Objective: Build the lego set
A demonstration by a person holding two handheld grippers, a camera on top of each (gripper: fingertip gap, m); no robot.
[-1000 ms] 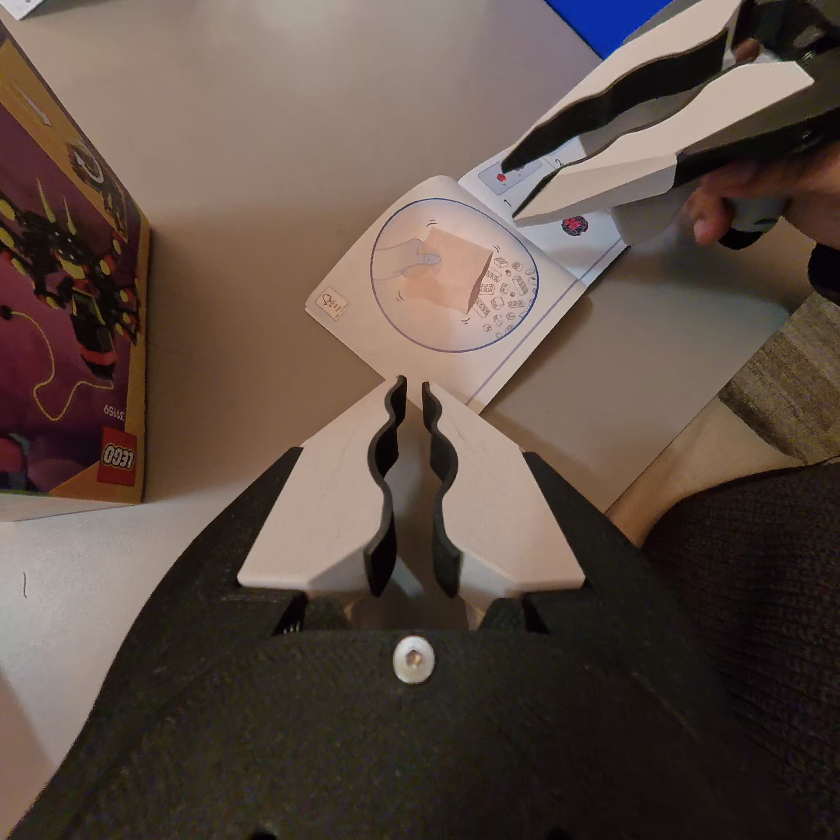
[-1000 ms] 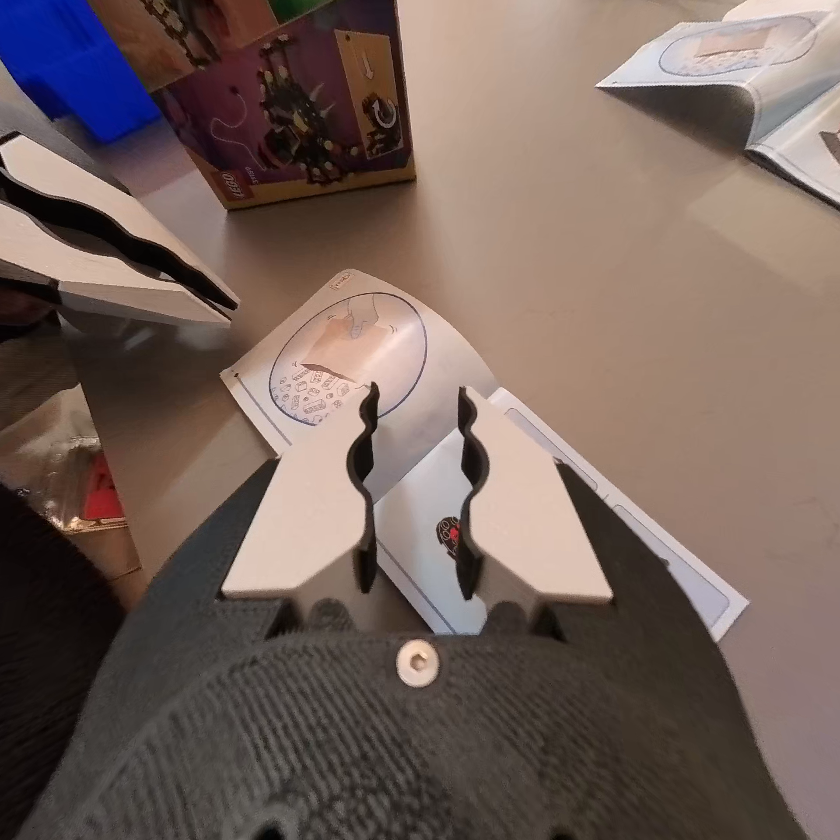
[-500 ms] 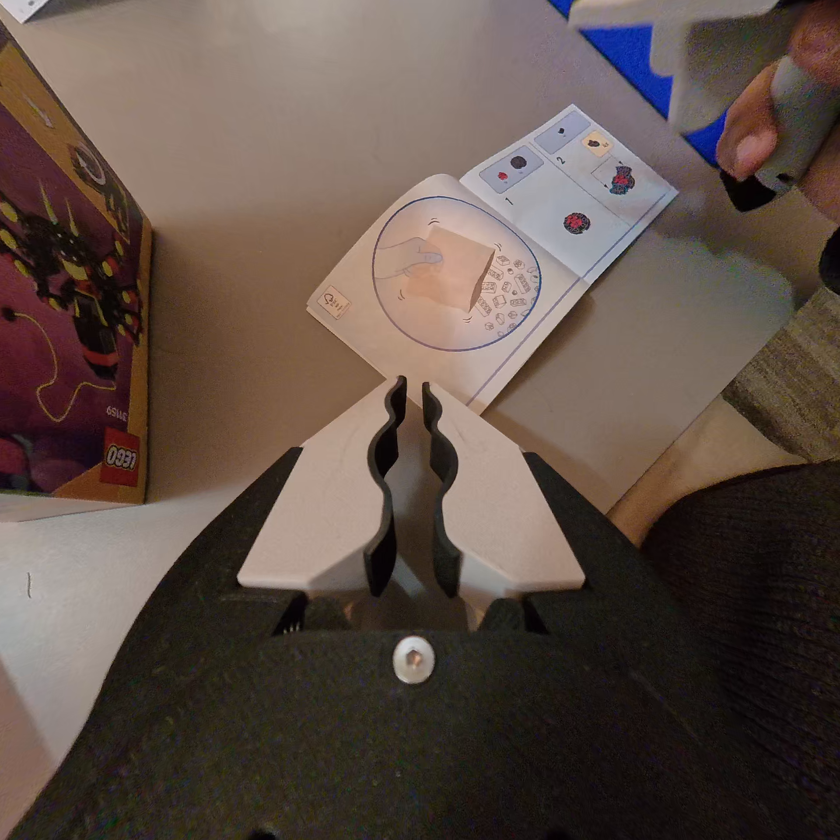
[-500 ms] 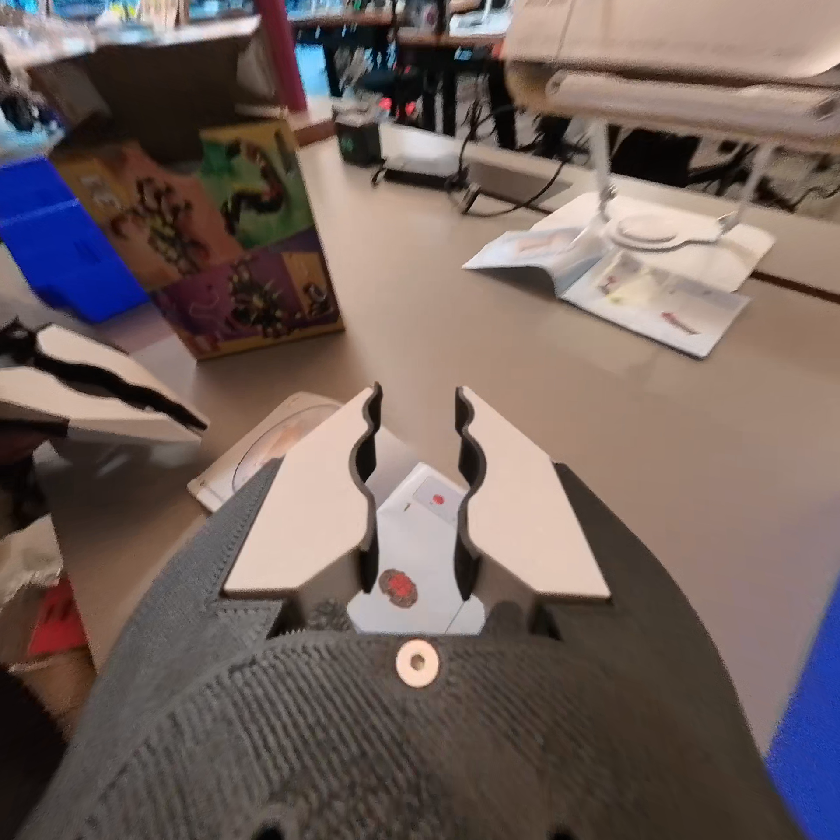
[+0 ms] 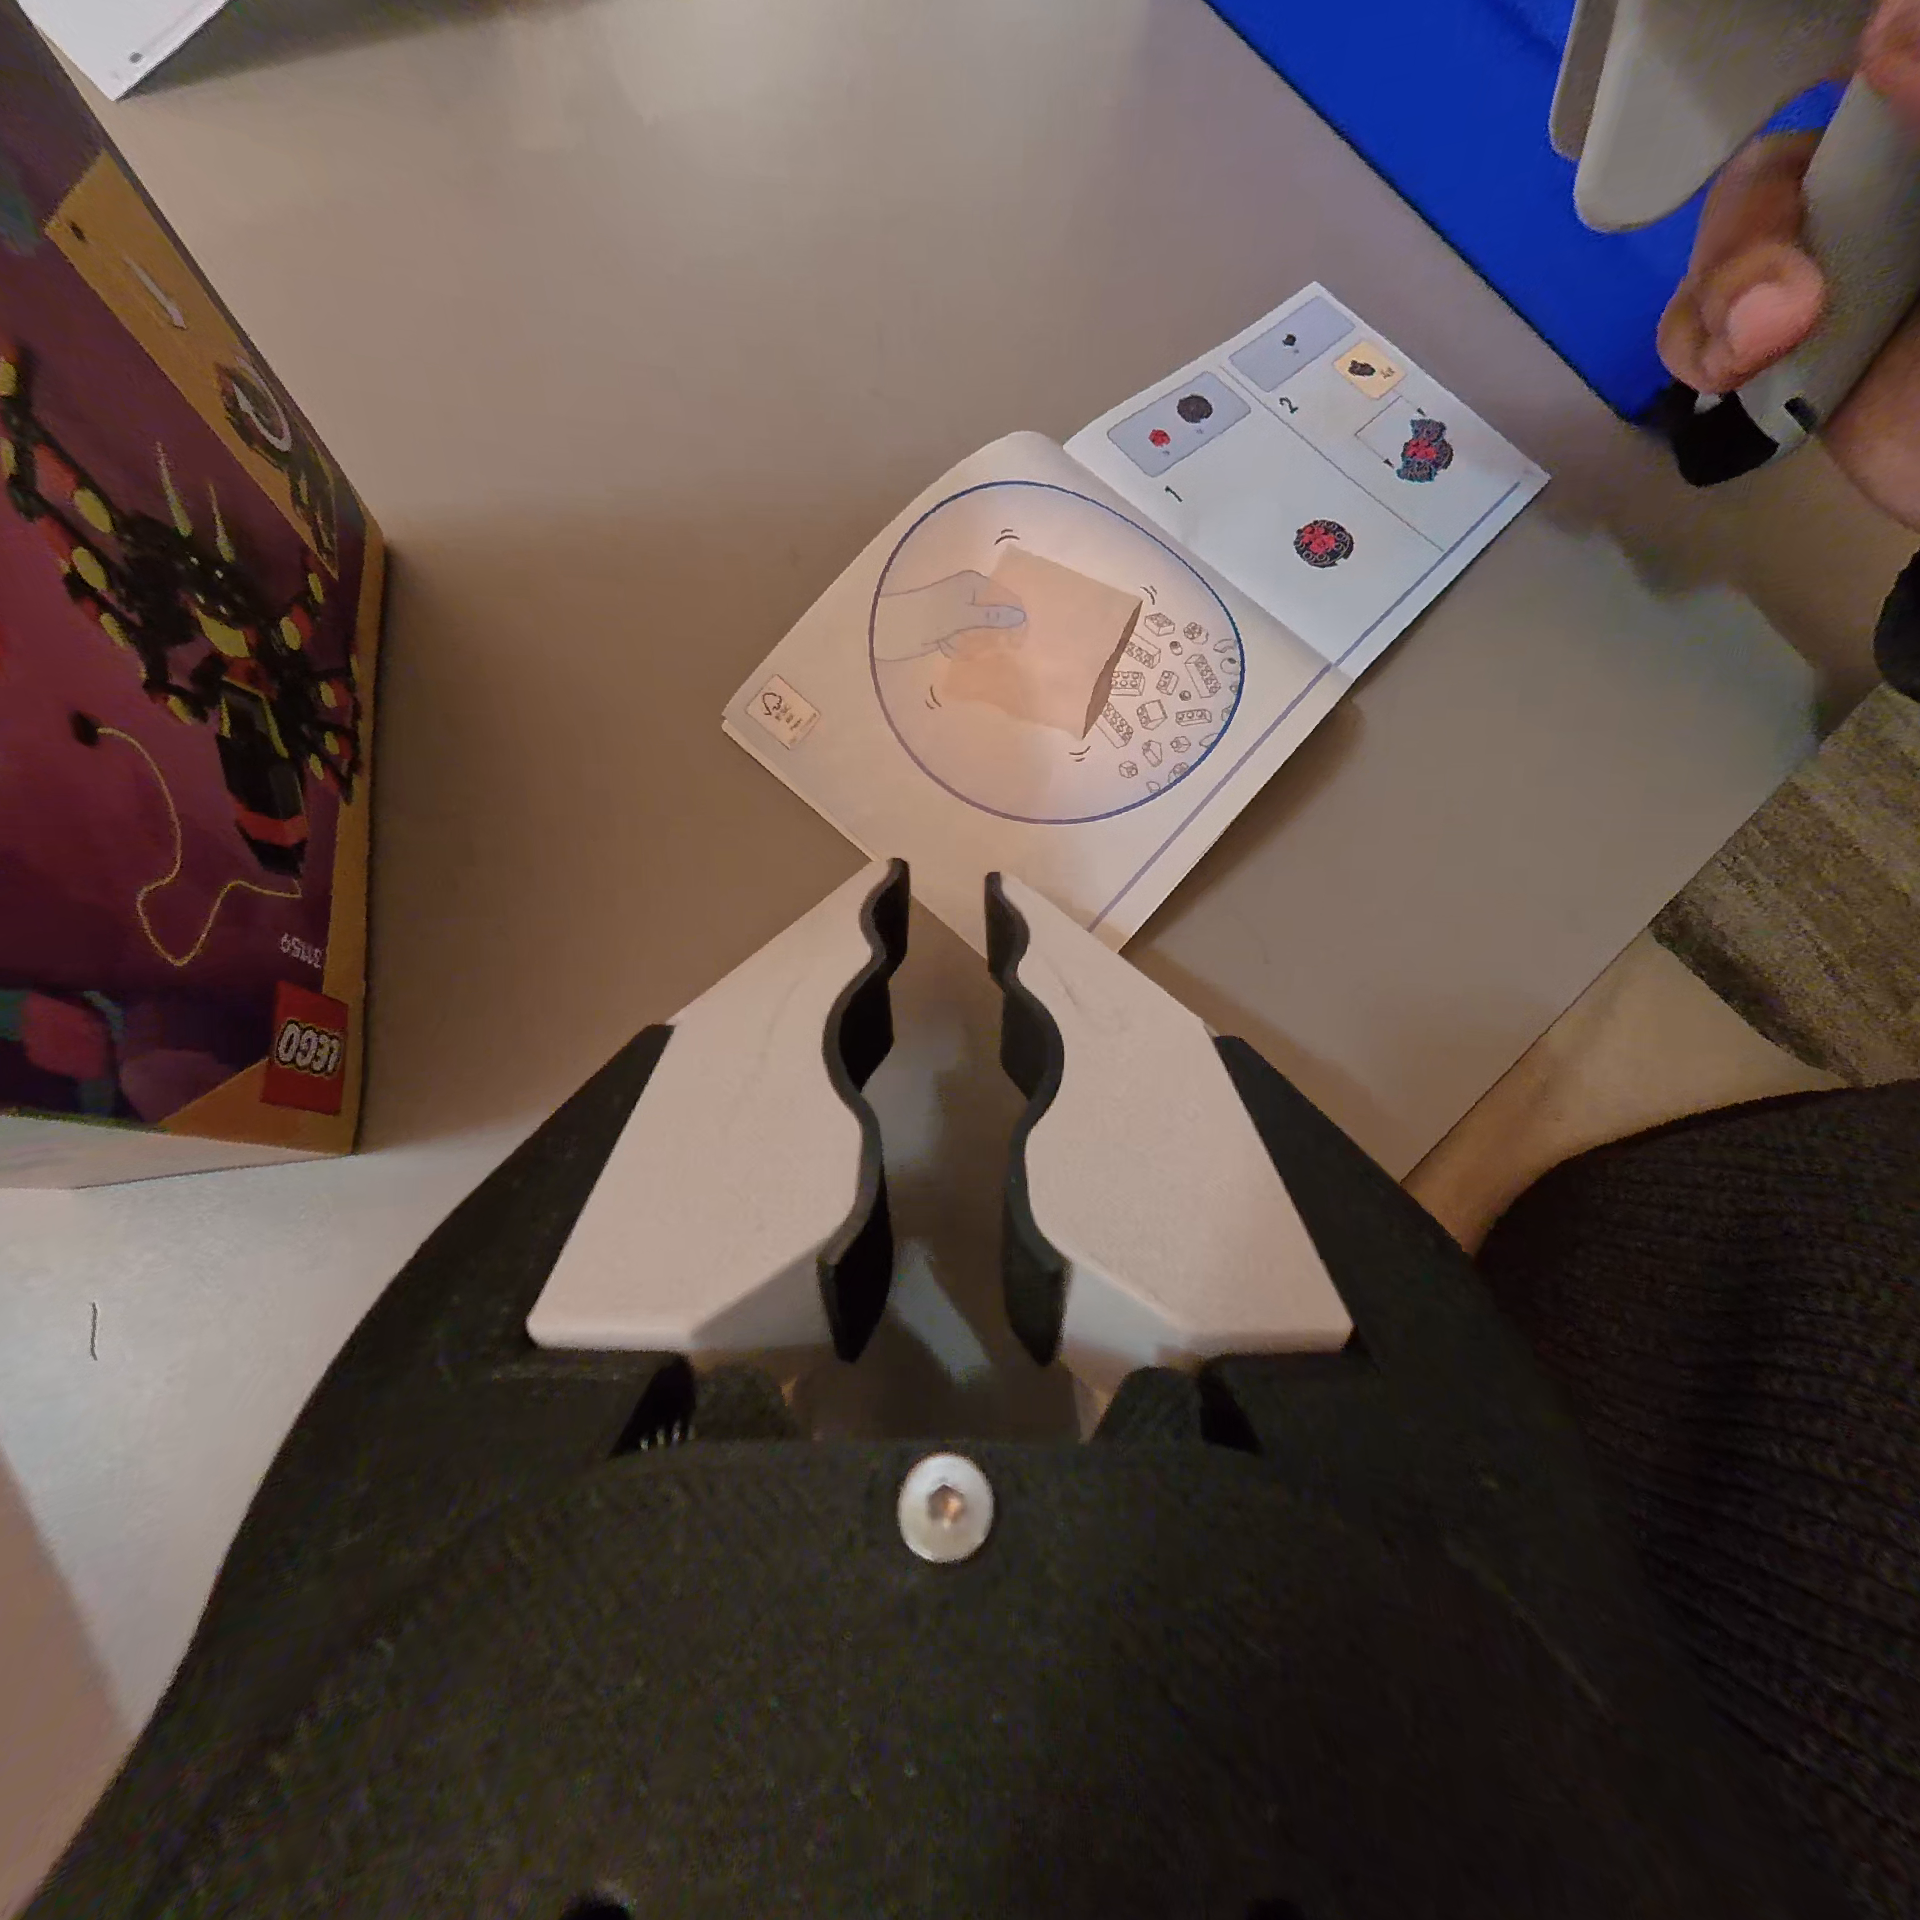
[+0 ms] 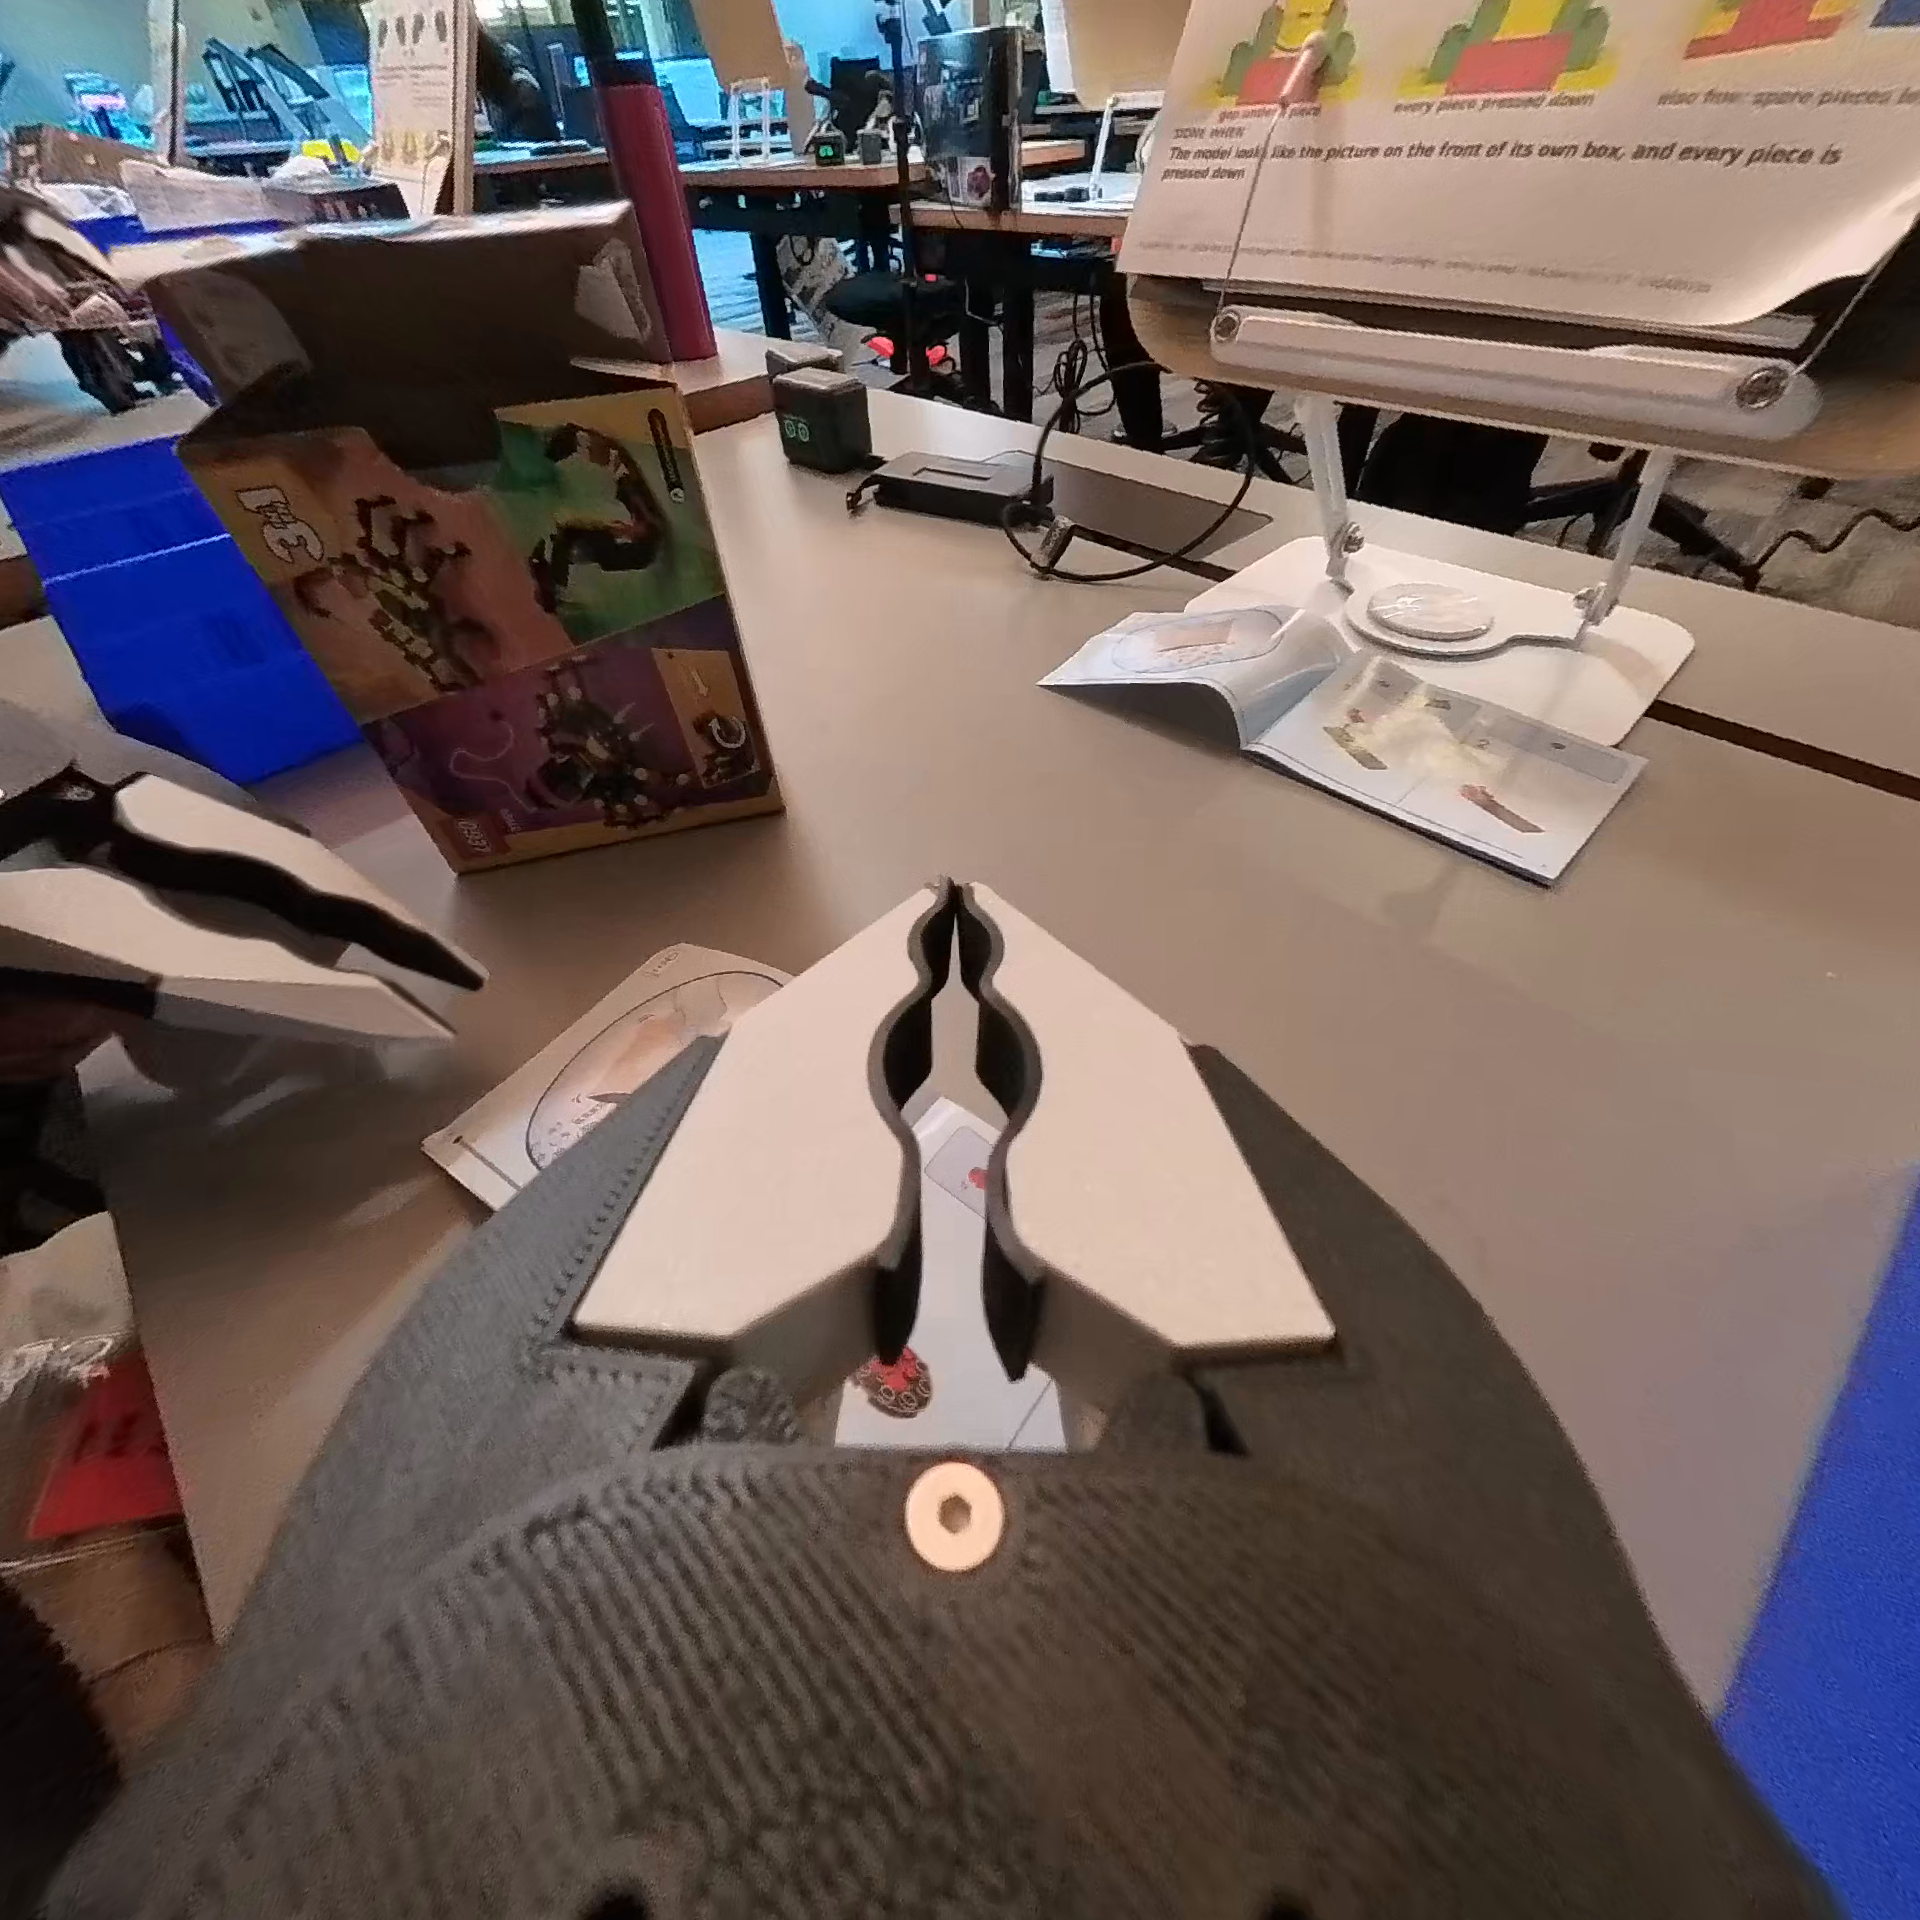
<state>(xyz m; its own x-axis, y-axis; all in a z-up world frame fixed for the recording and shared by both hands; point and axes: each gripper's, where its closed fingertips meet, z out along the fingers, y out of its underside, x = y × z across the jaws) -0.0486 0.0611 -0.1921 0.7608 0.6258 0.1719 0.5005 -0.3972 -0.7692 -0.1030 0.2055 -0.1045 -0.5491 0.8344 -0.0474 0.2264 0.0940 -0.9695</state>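
Left wrist view: the left gripper (image 5: 943, 883), white-fingered with black wavy pads, hangs slackly parted and empty over the beige table (image 5: 623, 312), its tips above the near edge of the open white paper instruction booklet (image 5: 1049, 665); the purple-and-yellow cardboard set box (image 5: 177, 665) stands to its left. The booklet is light, floppy and slick — probably best pinched at a free page corner.

Right wrist view: the right gripper (image 6: 951, 894) is clenched on nothing, above the booklet's right page — half a second ago its fingers stood apart. The left gripper has widened slightly.
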